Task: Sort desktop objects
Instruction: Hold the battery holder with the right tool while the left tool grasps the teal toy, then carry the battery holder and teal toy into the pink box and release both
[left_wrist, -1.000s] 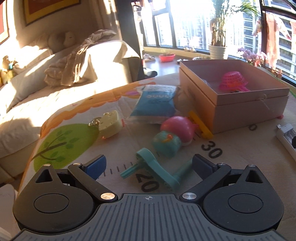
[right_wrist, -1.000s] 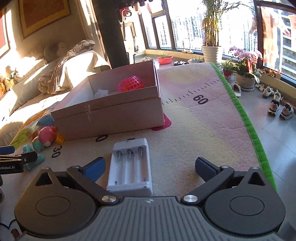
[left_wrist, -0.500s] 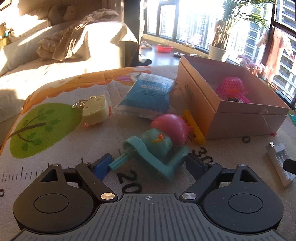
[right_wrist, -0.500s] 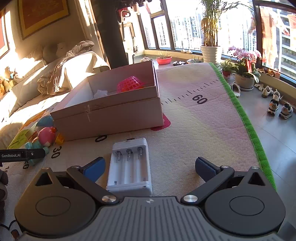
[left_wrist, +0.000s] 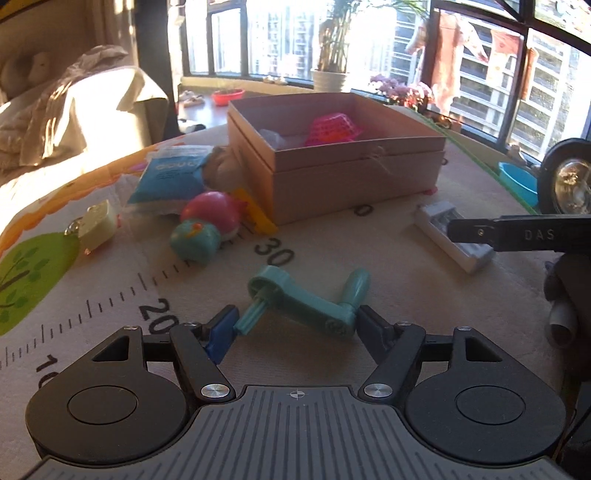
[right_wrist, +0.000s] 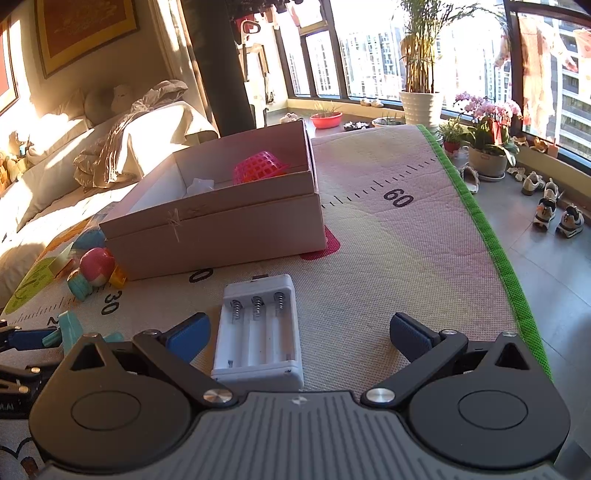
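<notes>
A teal crank handle (left_wrist: 306, 302) lies on the ruler-printed mat between the fingers of my left gripper (left_wrist: 295, 325). The jaws are closing, and the blue pads meet the crank's shaft tip on the left and its elbow on the right. My right gripper (right_wrist: 299, 332) stands open over a white battery holder (right_wrist: 258, 332), which lies nearer the left finger and touches neither pad. The holder (left_wrist: 447, 236) also shows in the left wrist view beside a right finger (left_wrist: 517, 234). Behind stands an open cardboard box (left_wrist: 351, 177) with a pink basket (left_wrist: 332, 127) inside.
Left of the box lie a pink ball toy (left_wrist: 214, 214), a teal round toy (left_wrist: 194, 240), a yellow piece (left_wrist: 258, 218), a blue packet (left_wrist: 173, 177) and a cream block (left_wrist: 98, 225). The mat's green edge (right_wrist: 495, 240) drops to the floor with shoes and plants.
The left gripper's jaws have narrowed onto the teal crank, and its view has swung right and tipped, so the box and battery holder now sit more central. The right gripper has not moved.
</notes>
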